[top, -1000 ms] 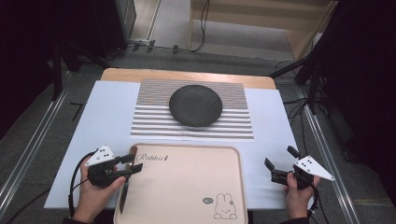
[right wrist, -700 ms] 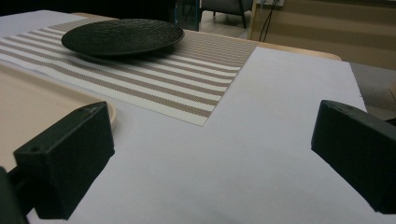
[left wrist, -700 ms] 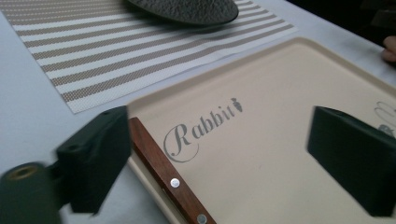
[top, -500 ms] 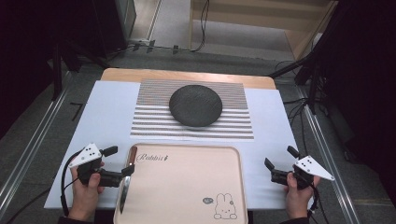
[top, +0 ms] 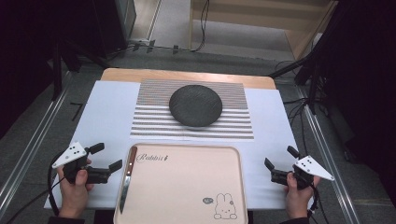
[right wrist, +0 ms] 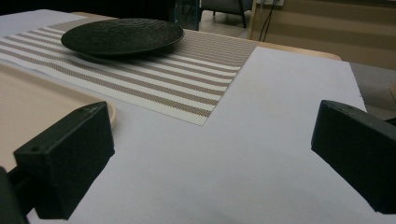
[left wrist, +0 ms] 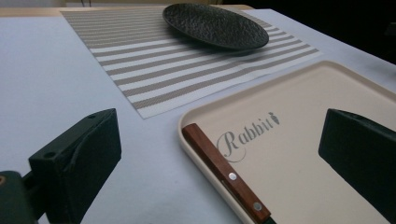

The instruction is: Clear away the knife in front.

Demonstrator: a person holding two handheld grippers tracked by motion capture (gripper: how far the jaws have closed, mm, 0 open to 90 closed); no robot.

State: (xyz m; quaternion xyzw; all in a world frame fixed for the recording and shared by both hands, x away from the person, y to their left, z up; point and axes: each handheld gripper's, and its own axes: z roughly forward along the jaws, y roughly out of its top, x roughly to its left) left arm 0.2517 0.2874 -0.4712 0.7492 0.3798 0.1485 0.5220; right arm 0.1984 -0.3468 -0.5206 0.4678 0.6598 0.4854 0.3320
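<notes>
Now | knife (top: pixel 127 179): lengthwise along tray (top: pixel 187 186) left rim, handle far | left tool (top: pixel 105 158) gaping, empty

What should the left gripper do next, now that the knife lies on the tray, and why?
Probably draw the left gripper a little farther from the tray. Its jaws have just been opening and now stand wide with nothing between them. The knife lies along the tray's left edge, apart from the fingers, so it looks released.

text: "Rabbit" in grey script | on: beige tray (top: pixel 187 186), upper left corner by knife handle | also legible on tray in left gripper view
</notes>
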